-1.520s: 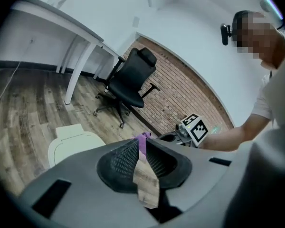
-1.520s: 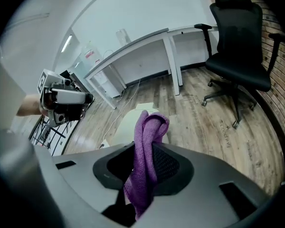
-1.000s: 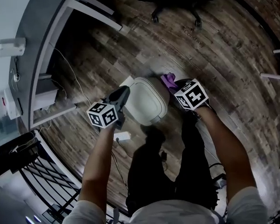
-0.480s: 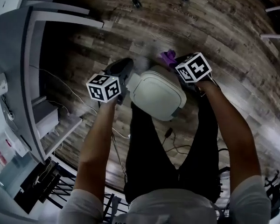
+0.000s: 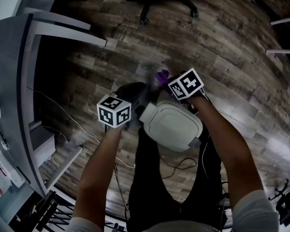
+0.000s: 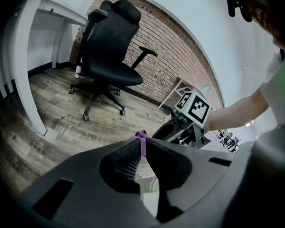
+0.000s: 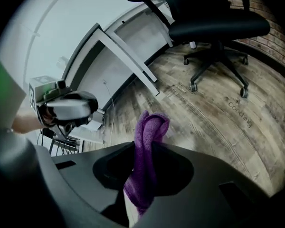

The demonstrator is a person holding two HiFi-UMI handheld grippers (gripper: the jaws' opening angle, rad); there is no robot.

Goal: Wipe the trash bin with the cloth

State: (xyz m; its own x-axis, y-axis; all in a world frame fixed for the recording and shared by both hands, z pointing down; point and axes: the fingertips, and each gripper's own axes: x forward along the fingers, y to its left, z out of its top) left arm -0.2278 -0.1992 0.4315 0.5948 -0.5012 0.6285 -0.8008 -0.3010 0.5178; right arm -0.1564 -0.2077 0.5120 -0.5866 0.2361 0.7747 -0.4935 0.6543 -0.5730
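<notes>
Pinching the purple cloth (image 7: 150, 129) tight between its jaws, the right gripper (image 7: 143, 148) holds it with a fold poking up past the tips and the rest hanging below. The white trash bin (image 5: 176, 127) sits just beneath and between both claws. The left gripper (image 6: 140, 148), its jaws drawn almost together on nothing, hovers at the bin's other side, facing the right one.

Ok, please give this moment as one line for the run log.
left tongs: shut, nothing held | right tongs: shut on purple cloth | trash bin: white, closed
</notes>
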